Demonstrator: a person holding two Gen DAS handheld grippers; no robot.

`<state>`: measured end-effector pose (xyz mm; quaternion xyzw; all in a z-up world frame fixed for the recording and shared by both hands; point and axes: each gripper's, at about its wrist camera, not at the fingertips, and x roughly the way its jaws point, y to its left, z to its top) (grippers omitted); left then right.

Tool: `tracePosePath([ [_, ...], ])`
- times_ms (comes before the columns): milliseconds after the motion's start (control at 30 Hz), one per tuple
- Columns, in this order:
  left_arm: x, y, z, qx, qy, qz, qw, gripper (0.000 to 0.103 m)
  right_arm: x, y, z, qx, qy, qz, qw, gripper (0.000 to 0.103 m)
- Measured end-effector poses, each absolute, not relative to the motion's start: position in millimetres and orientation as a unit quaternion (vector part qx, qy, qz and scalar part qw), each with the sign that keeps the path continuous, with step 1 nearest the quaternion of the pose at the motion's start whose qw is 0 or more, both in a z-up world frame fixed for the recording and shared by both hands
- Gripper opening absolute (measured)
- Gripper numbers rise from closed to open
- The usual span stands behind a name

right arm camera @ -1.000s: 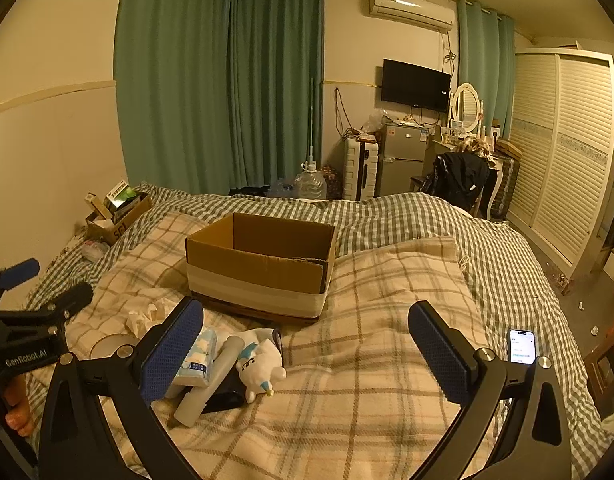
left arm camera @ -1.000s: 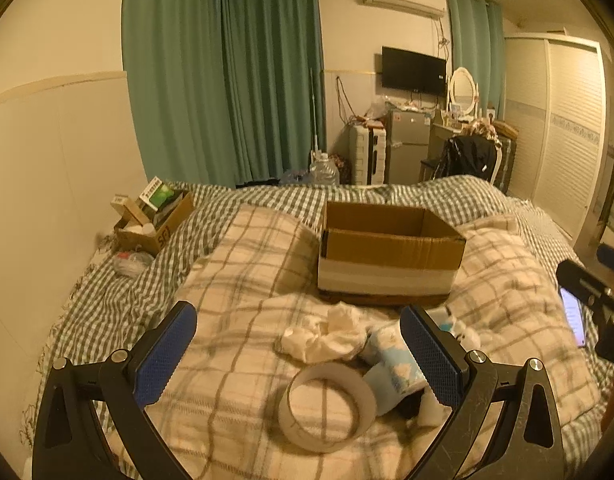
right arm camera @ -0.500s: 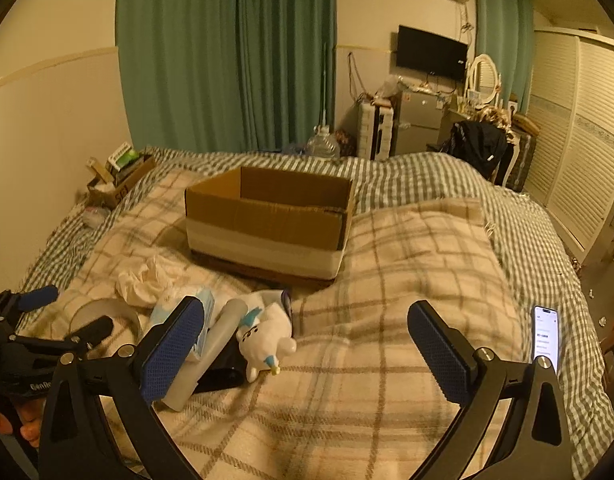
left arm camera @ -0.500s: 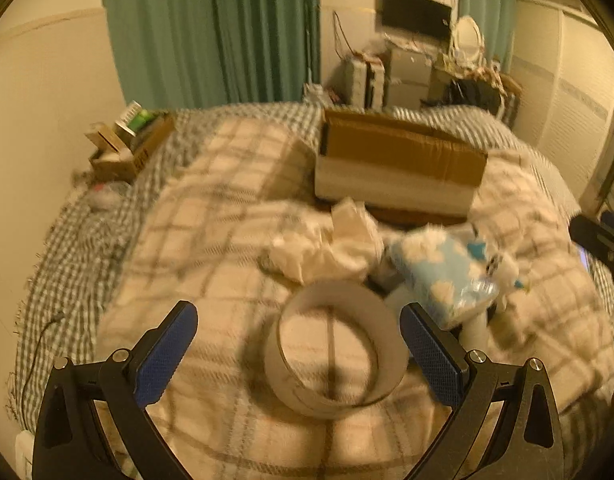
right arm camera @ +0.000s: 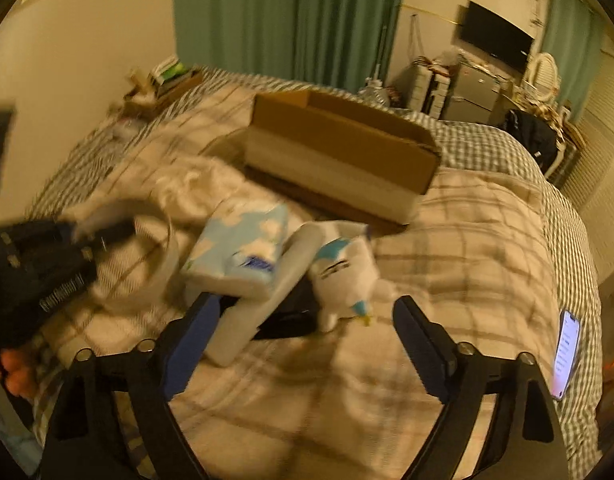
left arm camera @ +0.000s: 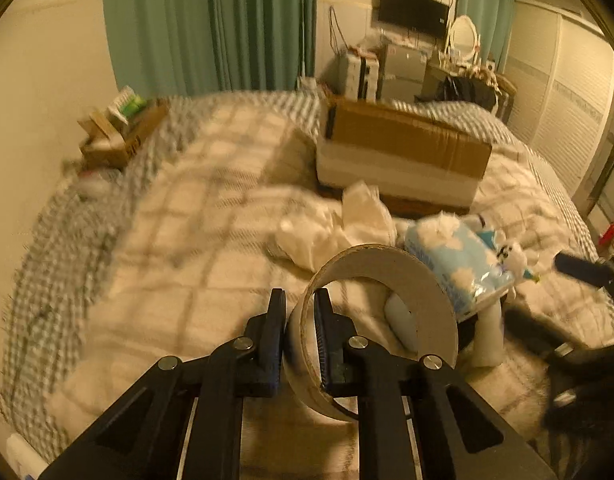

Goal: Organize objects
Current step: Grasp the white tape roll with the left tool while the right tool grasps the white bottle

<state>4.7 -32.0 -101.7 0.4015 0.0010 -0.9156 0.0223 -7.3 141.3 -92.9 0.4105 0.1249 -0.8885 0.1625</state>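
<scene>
Since the earlier frame the left tool (left arm camera: 300,322) has closed, pinching the tape ring's (left arm camera: 391,312) wall, with the cardboard box (left arm camera: 403,152) at one o'clock; the right tool (right arm camera: 303,340) hangs spread.

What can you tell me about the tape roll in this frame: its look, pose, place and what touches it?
The tape roll is a wide, pale ring with a cardboard-looking inner core and a large open centre. It stands tilted on edge, so the plaid blanket shows through the hole. The left gripper is shut on its near wall, one finger inside the ring and one outside. The tissue pack lies just behind it. The right wrist view shows it only as a blur.
</scene>
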Motion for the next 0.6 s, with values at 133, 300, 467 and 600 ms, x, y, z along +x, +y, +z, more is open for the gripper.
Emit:
tracePosePath([
  [133,7.4,-37.8,-88.3,0.378,-0.014,-0.925,0.038,0.014,-8.5,123.9,-107.6,0.433,0.152,-0.872,0.169,0.07],
  [300,8.0,-44.3,-87.0,0.377,-0.002,-0.925,0.037,0.014,-18.0,119.5,-126.8,0.472,0.147,-0.848,0.19,0.062],
  [467,11.9,-41.9,-83.1,0.373,0.002,-0.927,0.031,0.014,-7.6,123.9,-119.1,0.461,0.138,-0.851,0.211,0.024],
  [600,12.4,-39.0,-77.0,0.368,0.002,-0.93,0.026,0.014,-4.1,130.8,-108.3,0.453,0.127,-0.855,0.216,0.019],
])
